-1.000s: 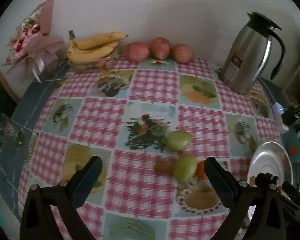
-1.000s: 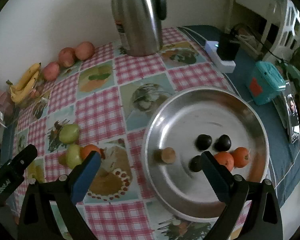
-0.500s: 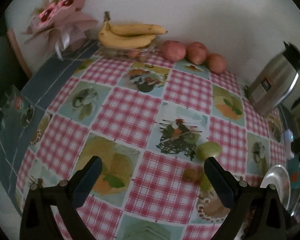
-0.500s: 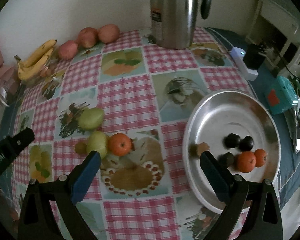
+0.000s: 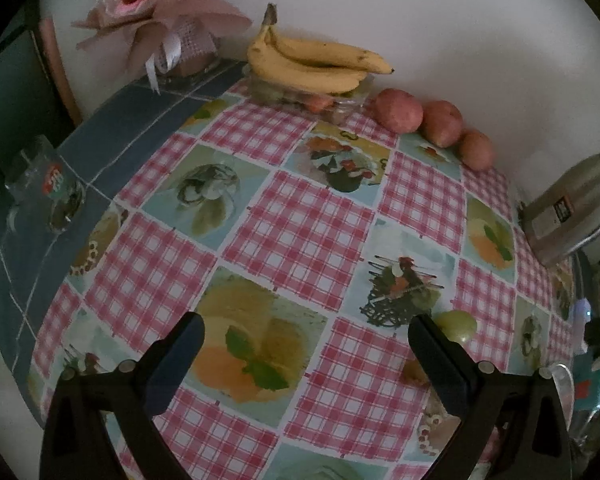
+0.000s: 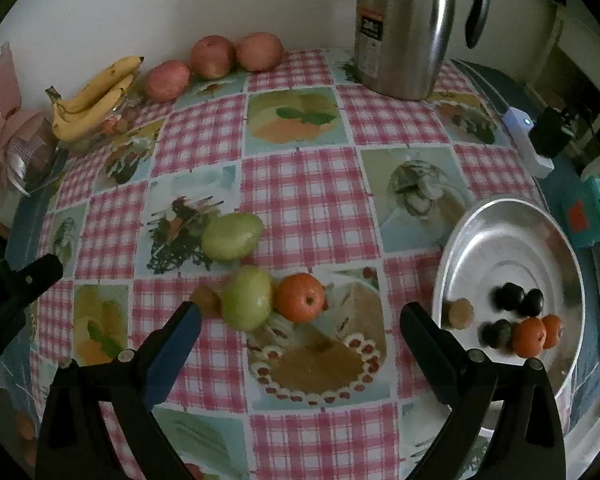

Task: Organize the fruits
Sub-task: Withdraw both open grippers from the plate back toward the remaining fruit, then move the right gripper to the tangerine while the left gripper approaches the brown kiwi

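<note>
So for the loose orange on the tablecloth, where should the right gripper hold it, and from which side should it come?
Grip the orange across its round middle, coming from above and in front with the open right gripper. A green fruit touches its left side, so one finger likely has little room there; placing the fingers front and back would probably be safer.

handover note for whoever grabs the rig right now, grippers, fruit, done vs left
Left gripper: open, empty.
Right gripper: open, empty, facing the loose fruit.
Metal plate holds two oranges, three dark fruits and a small brown fruit.
On the cloth: two green fruits, one orange, one small brown fruit.
Bananas and three apples sit by the wall.
</note>
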Tool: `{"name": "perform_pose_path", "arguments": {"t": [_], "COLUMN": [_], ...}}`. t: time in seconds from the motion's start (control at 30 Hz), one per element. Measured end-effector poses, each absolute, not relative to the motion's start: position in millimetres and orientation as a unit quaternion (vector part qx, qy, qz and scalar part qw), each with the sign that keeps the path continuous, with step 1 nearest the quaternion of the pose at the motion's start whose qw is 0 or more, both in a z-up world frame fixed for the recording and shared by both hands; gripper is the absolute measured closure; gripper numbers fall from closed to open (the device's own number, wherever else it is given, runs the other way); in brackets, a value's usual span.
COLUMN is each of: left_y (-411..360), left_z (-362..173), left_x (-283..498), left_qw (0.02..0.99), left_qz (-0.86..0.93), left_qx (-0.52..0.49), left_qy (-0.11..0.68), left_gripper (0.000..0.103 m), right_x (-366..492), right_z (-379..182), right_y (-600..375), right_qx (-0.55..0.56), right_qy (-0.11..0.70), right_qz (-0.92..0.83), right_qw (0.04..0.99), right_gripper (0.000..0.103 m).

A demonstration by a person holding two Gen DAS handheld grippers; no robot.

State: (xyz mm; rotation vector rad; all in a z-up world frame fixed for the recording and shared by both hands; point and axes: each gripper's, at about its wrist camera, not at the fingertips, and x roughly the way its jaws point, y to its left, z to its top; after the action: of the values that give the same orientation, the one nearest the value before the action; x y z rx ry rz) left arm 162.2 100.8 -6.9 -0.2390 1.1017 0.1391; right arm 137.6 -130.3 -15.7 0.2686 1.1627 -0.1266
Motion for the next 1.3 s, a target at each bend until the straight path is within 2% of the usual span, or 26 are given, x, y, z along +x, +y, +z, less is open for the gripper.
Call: {"name": "perform_pose_path", "arguments": {"t": [0.83, 1.3], "left_y": [52.3, 31.9], "left_z": [-53.5, -69.8], "left_x": [176.6, 175.1], "left_qw": [0.813, 0.791], "left_qz": [-0.007, 0.013], "left_qx": [-0.121, -0.079], "left_qy": [0.570, 0.607], "left_gripper": [0.000, 0.000], "right_x": [159.3, 160.5], "right_z": [-53.5, -62.6], "right_y": [-162.4, -159.9], "right_qx": [0.138, 0.109], "right_qy": [0.585, 0.596], "right_qz": [-0.080, -0.091], "right_qw": [0.795, 0.790], "right_gripper": [0.003, 0.003]}}
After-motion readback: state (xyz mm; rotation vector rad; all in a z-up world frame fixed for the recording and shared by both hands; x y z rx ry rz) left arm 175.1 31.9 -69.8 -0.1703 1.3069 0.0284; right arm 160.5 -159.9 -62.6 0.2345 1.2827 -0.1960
